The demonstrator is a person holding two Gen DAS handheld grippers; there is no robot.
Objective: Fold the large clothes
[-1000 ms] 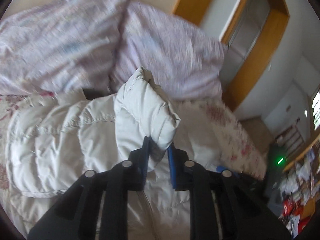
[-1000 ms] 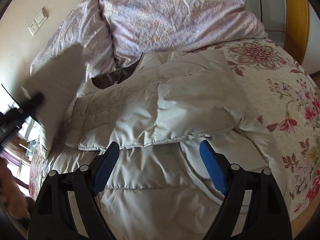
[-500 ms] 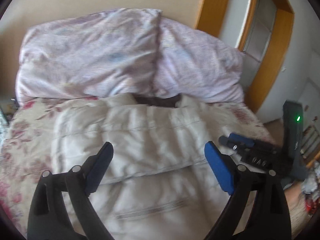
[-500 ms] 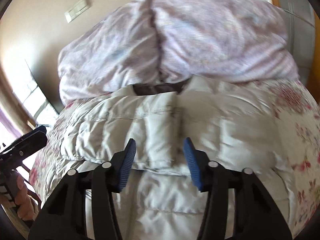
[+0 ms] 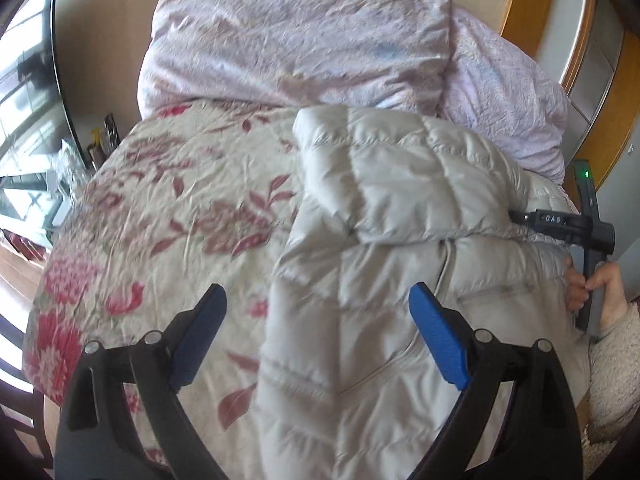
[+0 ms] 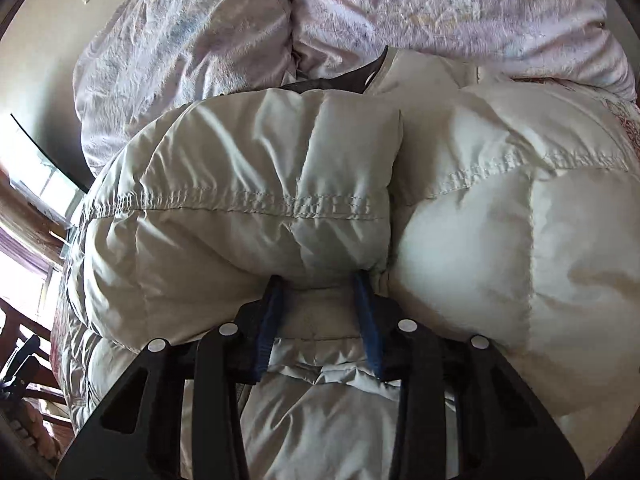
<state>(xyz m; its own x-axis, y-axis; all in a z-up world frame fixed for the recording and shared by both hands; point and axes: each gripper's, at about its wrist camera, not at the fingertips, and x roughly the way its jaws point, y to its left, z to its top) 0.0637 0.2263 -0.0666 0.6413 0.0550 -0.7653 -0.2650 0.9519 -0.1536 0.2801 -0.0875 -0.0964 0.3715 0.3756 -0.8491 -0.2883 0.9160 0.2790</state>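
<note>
In the right wrist view, the right gripper (image 6: 320, 292) sits closest, its blue pads (image 6: 366, 312) pushed in under a puffed fold of the pale quilted jacket (image 6: 248, 200). The jaws have just been closing, and the pads appear to pinch the fabric between them, though the bulge of the fold hides their tips. Beyond that fold a dark lining (image 6: 352, 78) shows at the collar, and past it lie the crumpled lilac pillows (image 6: 440, 8) against the wall.

In the left wrist view, the left gripper (image 5: 316, 328) hovers with its jaws spread wide and nothing between the pads, one finger (image 5: 200, 332) over the floral bedspread (image 5: 172, 208) and the other over the jacket's left edge. The jacket lies on the right side of the bed with its upper part folded over. At the far right edge a hand (image 5: 596, 284) in a knitted sleeve (image 5: 612, 368) grips the other tool's handle. The pillows lie further back.
</note>
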